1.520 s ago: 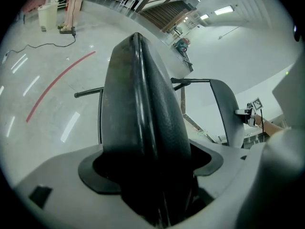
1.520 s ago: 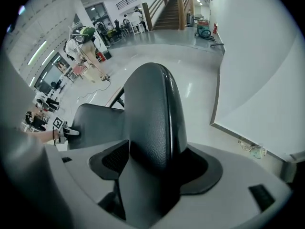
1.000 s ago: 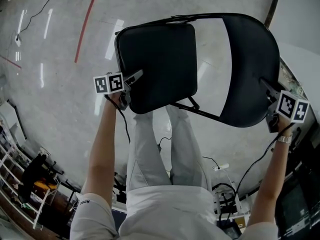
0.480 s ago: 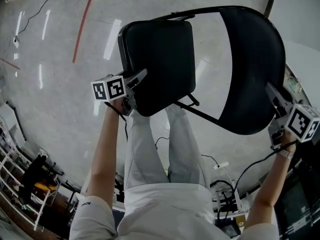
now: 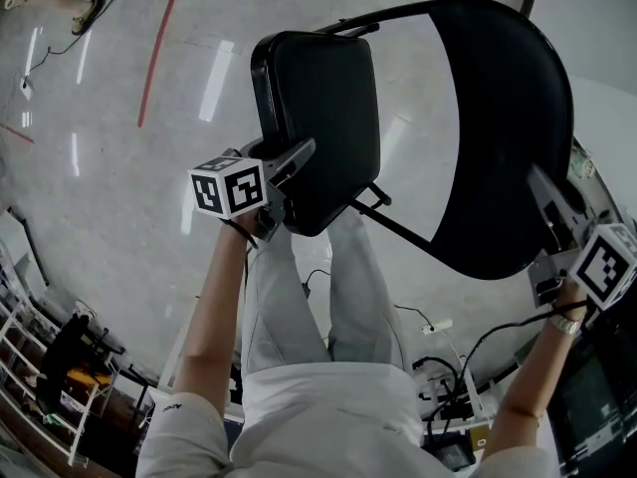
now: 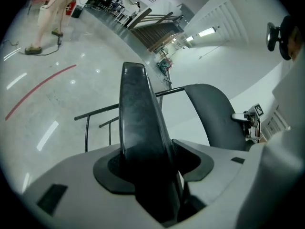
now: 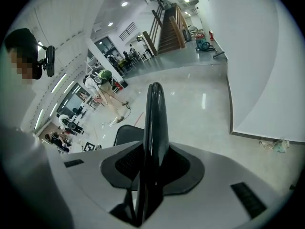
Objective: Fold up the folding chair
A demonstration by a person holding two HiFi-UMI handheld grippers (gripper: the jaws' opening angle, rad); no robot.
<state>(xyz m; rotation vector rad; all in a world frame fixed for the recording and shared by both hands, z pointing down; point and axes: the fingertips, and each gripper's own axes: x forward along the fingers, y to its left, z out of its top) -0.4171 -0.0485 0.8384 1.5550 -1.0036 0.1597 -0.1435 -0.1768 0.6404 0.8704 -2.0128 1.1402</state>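
Head view, nearest first: left gripper (image 5: 295, 159) at centre left, jaws closing on the near edge of the seat (image 5: 323, 108), padding already pinched between them. Same grip confirmed in the left gripper view, left gripper (image 6: 148, 162) with the seat (image 6: 138, 109) standing edge-on out of the pads. Lower right of the head view: right gripper (image 5: 550, 203), jaws likewise closing, thin rim of the backrest (image 5: 508, 137) caught between them. Seen edge-on in the right gripper view as a dark blade, backrest (image 7: 155, 123), rising from the right gripper (image 7: 151, 173). Behind both, folding chair (image 5: 398, 222) filling the upper middle of the frame, high over the shiny floor (image 5: 109, 177) and its red line (image 5: 159, 53).

Against a second ago: both grips tightened from loosely open to firm, chair carried higher in the frame, seat tipped up and showing narrower, its left edge drawn in toward the backrest. Probably the fold just begun, hold secured on both halves. Pale gap between seat and backrest not closed, so most of the closing judged yet to do.
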